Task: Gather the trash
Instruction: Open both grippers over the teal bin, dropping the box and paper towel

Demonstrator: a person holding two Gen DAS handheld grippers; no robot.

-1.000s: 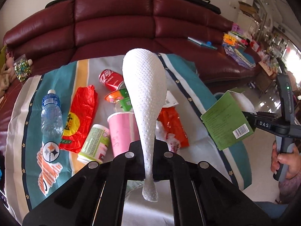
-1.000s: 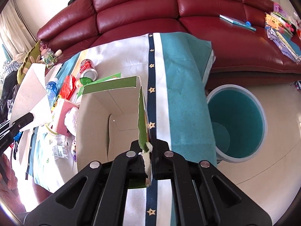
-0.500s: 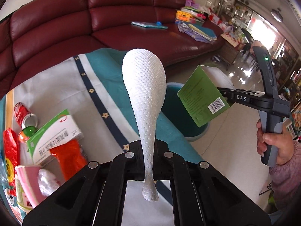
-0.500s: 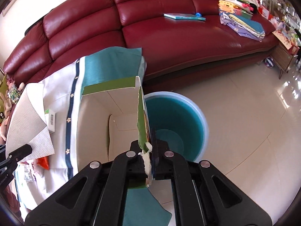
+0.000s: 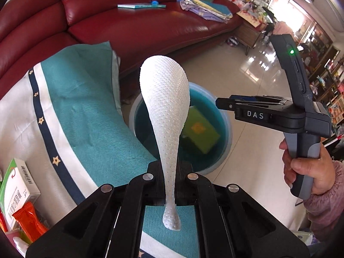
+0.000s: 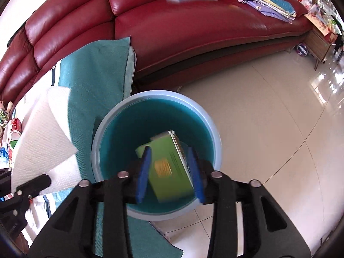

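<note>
My left gripper [image 5: 169, 185] is shut on a white dotted paper towel [image 5: 166, 107] that stands up between the jaws, over the table's edge beside the teal bin [image 5: 223, 120]. My right gripper [image 6: 169, 172] is open and empty, right above the bin [image 6: 111, 126]. A green box [image 6: 167, 167] lies tilted inside the bin and also shows in the left wrist view [image 5: 200, 131]. The right gripper [image 5: 223, 103] is seen from the side over the bin's far rim. The towel and left gripper [image 6: 43, 181] show at the left of the right wrist view.
A teal and white striped cloth [image 5: 86, 116] covers the table. A green and white carton [image 5: 15, 189] and an orange wrapper [image 5: 30, 223] lie at its left. A red leather sofa [image 5: 129, 25] with books stands behind. A glossy tiled floor [image 6: 268, 118] surrounds the bin.
My right gripper opened over the bin and let go of the green box, which dropped inside. My left gripper carried the towel rightward toward the bin.
</note>
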